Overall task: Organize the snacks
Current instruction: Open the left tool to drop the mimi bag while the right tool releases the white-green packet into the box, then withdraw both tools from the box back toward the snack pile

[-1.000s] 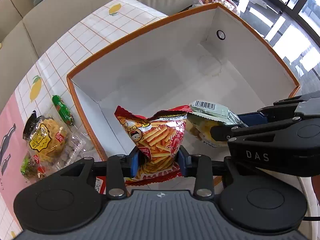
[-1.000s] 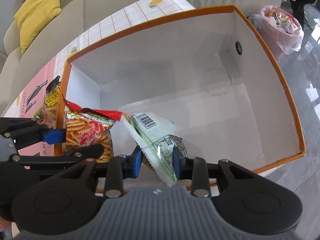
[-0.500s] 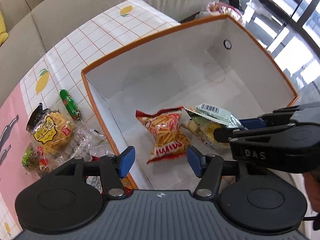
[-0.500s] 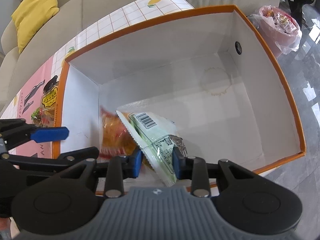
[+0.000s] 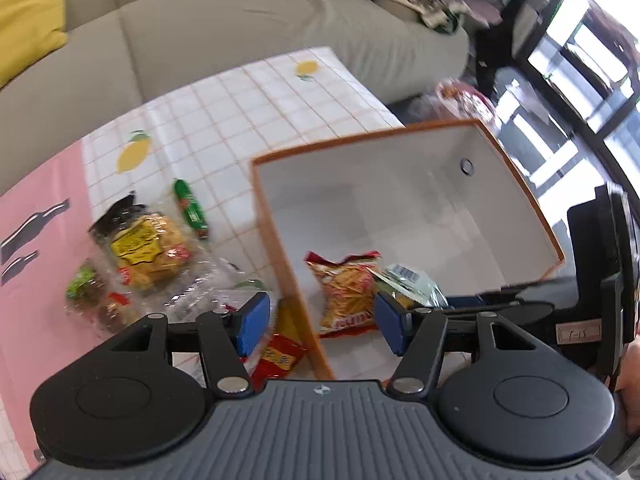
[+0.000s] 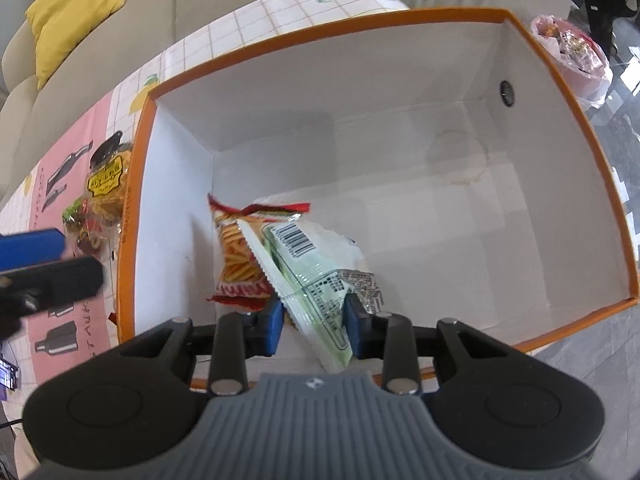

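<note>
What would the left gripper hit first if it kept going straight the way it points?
Probably the orange box's near left wall, which sits between the open jaws of the left gripper. Depth is unclear, so it might slip past onto the red snack bag beside it.

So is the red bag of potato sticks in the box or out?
In: the red bag of potato sticks lies on the floor of the orange-rimmed box, ungripped.

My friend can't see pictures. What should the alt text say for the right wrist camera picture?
The right gripper pinches a pale green snack packet with a barcode, held over a white box with an orange rim. A red bag of crunchy sticks lies on the box floor beside it, and more snacks wait outside on the tablecloth.
</note>
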`<action>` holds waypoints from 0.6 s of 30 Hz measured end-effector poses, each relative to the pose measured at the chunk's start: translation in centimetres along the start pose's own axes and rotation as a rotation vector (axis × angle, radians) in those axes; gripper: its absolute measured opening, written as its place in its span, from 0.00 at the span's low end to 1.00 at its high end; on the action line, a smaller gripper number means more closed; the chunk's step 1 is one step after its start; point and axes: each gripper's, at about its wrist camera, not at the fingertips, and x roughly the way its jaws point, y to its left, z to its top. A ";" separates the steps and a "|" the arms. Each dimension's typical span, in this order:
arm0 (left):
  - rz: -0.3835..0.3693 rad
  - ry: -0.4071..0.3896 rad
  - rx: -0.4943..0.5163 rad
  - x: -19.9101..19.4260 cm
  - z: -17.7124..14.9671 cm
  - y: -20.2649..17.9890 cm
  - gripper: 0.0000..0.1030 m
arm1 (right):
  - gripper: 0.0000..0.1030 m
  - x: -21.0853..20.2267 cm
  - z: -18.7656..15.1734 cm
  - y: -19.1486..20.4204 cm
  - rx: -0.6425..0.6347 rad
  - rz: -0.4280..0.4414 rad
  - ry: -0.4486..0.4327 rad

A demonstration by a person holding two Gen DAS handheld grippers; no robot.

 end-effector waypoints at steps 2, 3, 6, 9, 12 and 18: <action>0.006 -0.013 -0.025 -0.5 -0.2 0.7 0.68 | 0.31 0.0 0.0 0.2 0.001 0.007 0.007; 0.008 -0.018 -0.034 -0.7 -0.4 1.1 0.68 | 0.32 0.0 0.0 0.2 0.005 0.010 0.009; 0.013 -0.030 -0.057 -1.2 -1.0 1.9 0.68 | 0.35 -0.6 0.1 0.3 0.016 0.015 0.006; 0.016 -0.044 -0.075 -1.9 -1.7 2.6 0.68 | 0.48 -2.0 -0.1 0.8 -0.004 -0.002 -0.032; 0.020 -0.066 -0.094 -2.9 -2.7 3.4 0.68 | 0.53 -3.9 -0.6 1.4 -0.028 -0.012 -0.084; 0.002 -0.141 -0.161 -5.5 -5.2 5.5 0.68 | 0.53 -8.4 -3.9 3.9 -0.107 0.046 -0.281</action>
